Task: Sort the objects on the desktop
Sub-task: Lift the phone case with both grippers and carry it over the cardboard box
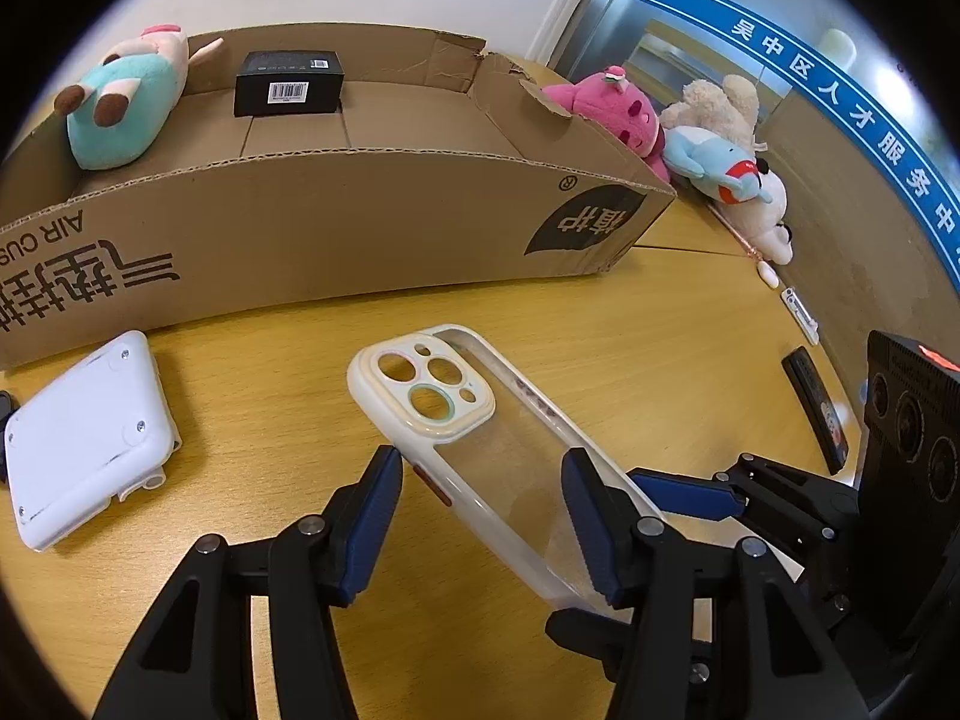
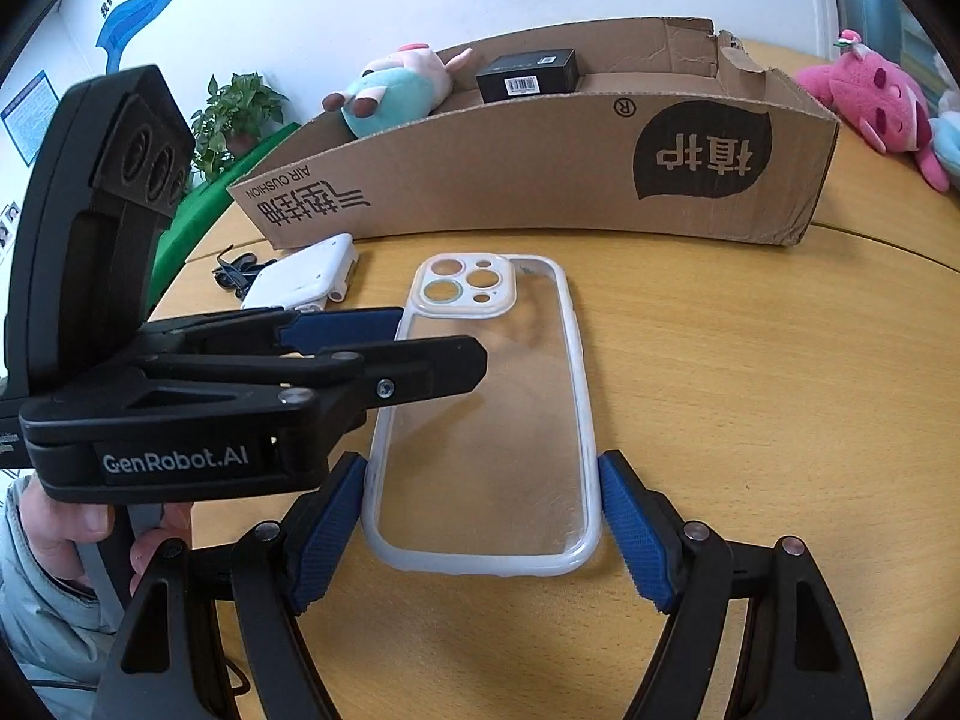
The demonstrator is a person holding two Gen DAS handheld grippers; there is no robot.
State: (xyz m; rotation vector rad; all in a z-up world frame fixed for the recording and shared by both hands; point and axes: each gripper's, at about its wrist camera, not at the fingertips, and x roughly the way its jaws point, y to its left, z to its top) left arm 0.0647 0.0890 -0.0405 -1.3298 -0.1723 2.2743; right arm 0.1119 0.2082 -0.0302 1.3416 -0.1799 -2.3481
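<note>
A clear phone case (image 2: 486, 414) with a white rubbery rim and raised camera cut-outs lies flat on the wooden table (image 2: 750, 390). The right gripper (image 2: 483, 522) straddles its lower end, ribbed blue pads just beside each edge, spread and not pressing. The left gripper (image 1: 483, 519) reaches across the case's long sides; its pads sit at the rim, but contact cannot be told. Behind stands a low corrugated cardboard box (image 2: 540, 180) holding a plush toy (image 2: 396, 90) and a black carton (image 2: 528, 77). A white plastic device (image 1: 90, 438) lies nearby.
</note>
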